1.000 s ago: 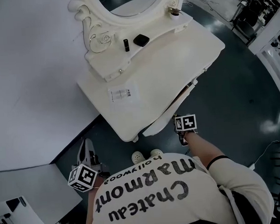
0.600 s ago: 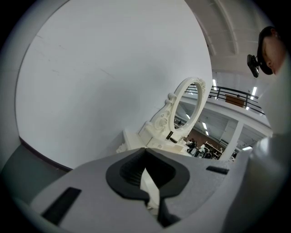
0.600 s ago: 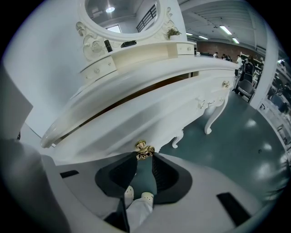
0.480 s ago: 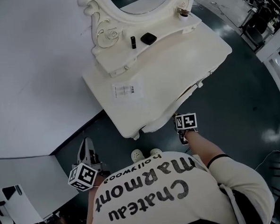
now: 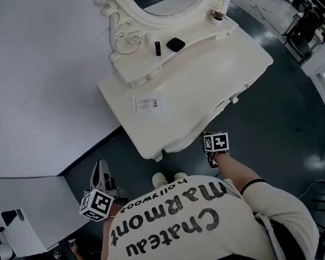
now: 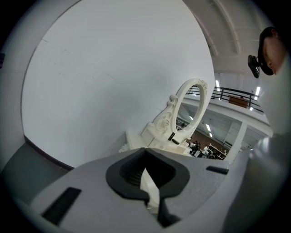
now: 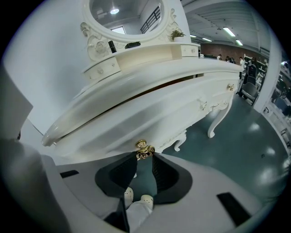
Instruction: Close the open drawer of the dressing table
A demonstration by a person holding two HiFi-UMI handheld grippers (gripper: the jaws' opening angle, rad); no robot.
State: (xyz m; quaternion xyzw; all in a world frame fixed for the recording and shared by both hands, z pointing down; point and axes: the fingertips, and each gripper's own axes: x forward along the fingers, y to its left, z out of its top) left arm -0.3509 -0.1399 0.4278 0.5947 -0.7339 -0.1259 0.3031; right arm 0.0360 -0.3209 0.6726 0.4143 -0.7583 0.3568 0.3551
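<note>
**Right tongs pinch the drawer knob; left tongs closed on nothing**

The right tongs [image 7: 144, 154] are narrowed onto the small gold knob [image 7: 143, 149]. Their ribbed black pads press it from either side at the very tips. Straight beyond the knob is the drawer [image 7: 157, 119], a long, glossy white front bowed outward. A thin dark gap shows between its top edge and the overhanging top of the dressing table [image 7: 145, 82], so the drawer sits almost fully in. The left tongs [image 6: 145, 149] are held low, well off to the left of the table. Their tips are together with nothing between them.

Above and beyond the right tongs, a raised shelf [image 7: 150, 52] carries an upright black tube [image 7: 110, 46] and a flat black case [image 7: 132, 44]. Behind these stands an oval mirror [image 7: 122, 11] in a scrolled, carved frame. To the right of these tongs the table front runs on to a curved, carved leg [image 7: 218, 120] standing on the dark green floor [image 7: 245, 141]. Beneath the jaws are white perforated shoes [image 7: 136, 200].

Only the head view shows the flat tabletop, with a printed paper sheet [image 5: 149, 104] lying on it. In that view the right tongs' jaws are hidden under their marker cube [image 5: 215, 142]. The left gripper view shows the mirror frame side-on against a plain white wall [image 6: 100, 82].
</note>
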